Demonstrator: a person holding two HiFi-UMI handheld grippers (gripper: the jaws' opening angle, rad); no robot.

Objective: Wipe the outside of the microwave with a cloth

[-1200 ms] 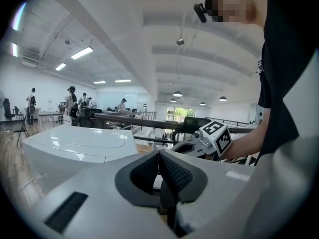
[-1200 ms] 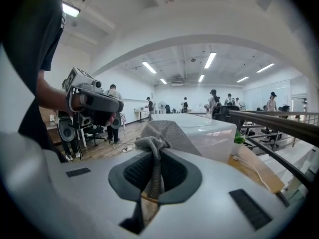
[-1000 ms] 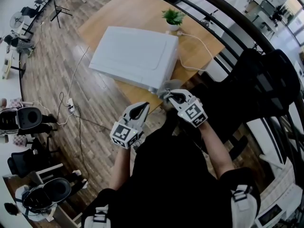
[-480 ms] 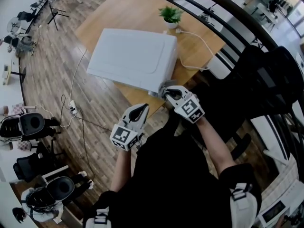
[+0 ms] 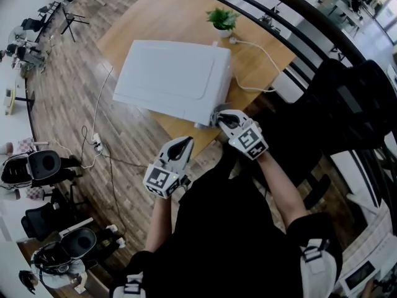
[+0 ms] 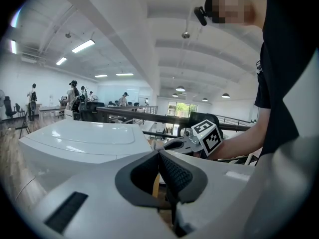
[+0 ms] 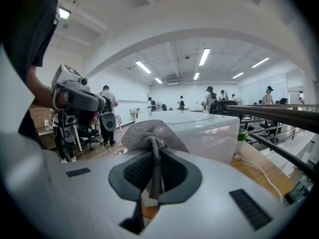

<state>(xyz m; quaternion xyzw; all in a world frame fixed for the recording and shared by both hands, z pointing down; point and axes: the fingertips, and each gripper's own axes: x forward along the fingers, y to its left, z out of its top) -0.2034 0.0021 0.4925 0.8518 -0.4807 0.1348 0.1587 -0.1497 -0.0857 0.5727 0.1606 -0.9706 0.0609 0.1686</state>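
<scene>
Cloth (image 7: pixel 149 132) pinched in right gripper (image 5: pixel 224 119) jaws at microwave (image 5: pixel 173 79) corner; left gripper (image 5: pixel 180 146) jaws closed, empty.

A light wooden table (image 5: pixel 167 17) fills the upper middle of the head view, standing on a plank floor (image 5: pixel 62 104). A white microwave (image 5: pixel 173 76) sits on it and reaches the table's lower edge. A small potted plant (image 5: pixel 223 22) stands just above the microwave's upper right corner. A white cable (image 5: pixel 263 51) loops over the bare wood to the right.
</scene>
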